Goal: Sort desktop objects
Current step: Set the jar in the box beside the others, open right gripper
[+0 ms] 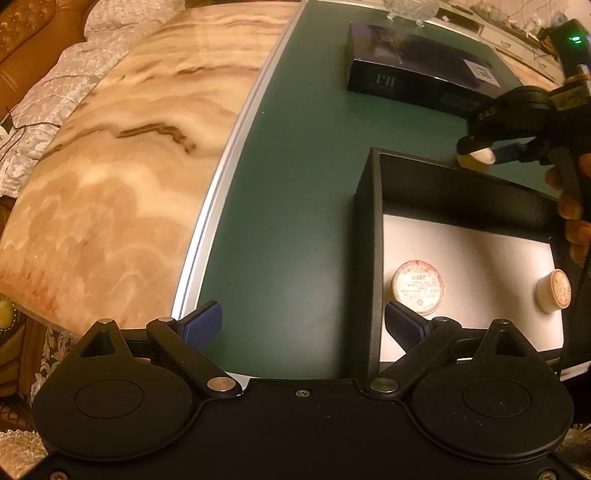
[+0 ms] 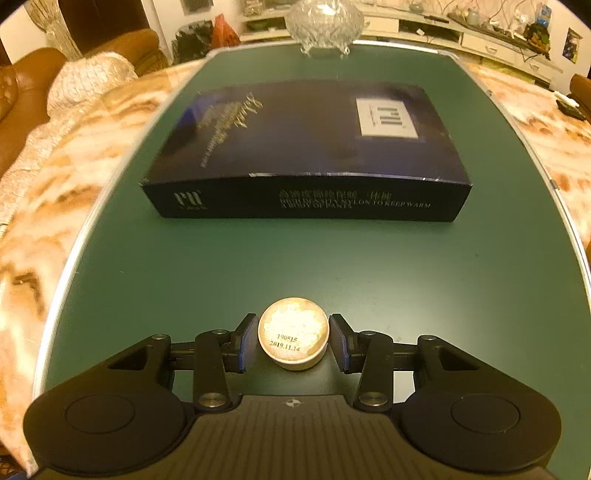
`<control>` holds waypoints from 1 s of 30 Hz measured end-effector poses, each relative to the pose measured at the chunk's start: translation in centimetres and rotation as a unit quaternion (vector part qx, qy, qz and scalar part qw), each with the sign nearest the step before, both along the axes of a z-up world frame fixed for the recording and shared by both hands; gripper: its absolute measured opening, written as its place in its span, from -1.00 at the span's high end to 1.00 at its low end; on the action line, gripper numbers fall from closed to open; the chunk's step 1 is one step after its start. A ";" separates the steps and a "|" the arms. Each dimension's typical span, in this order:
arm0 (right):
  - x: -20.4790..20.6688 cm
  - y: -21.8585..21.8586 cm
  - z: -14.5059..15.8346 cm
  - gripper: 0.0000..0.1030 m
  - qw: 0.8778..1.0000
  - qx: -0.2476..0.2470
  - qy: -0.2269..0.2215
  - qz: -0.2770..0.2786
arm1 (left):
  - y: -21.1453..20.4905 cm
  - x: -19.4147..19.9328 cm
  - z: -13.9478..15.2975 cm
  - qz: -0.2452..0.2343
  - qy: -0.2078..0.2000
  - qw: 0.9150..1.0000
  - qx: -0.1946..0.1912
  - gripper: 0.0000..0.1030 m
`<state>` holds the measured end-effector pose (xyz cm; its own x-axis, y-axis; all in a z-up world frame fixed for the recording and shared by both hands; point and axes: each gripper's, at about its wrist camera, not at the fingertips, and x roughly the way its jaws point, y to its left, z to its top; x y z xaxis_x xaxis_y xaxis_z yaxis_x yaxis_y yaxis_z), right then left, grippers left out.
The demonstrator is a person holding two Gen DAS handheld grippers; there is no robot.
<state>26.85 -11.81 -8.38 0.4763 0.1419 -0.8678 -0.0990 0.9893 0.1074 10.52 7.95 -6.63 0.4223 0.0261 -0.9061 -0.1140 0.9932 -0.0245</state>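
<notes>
Your right gripper (image 2: 292, 341) brackets a small round tin (image 2: 293, 338), cream sided, flat lid with a worn gold print and a stamped date. Left blue pad touches its side, the right pad sits just off it, so whether you've clamped it I cannot tell. From the left wrist view the same tin (image 1: 476, 159) shows just beyond the far wall of the black tray (image 1: 373, 221).

Your left gripper (image 1: 303, 326) has its ribbed blue pads wide apart, nothing between them, straddling the tray's left wall.

The tray is rectangular, matte black walls, smooth white floor. Inside: a flat round tin (image 1: 418, 286) with a pink printed lid, and a second small tin (image 1: 554, 291) tipped on its side.

Beyond sits a glossy dark box (image 2: 306, 155), flat and rectangular, on the green mat (image 2: 258, 266), which is edged in silver metal. A cut-glass bowl (image 2: 325, 24) stands at the far edge. Marble-patterned tabletop (image 1: 122, 166) surrounds the mat.
</notes>
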 end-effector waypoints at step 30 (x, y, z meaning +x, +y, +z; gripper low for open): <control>-13.0 -0.8 -0.6 0.12 0.999 0.029 0.024 0.006 | -0.1 -5.5 3.1 0.000 -0.032 0.999 0.006 -0.90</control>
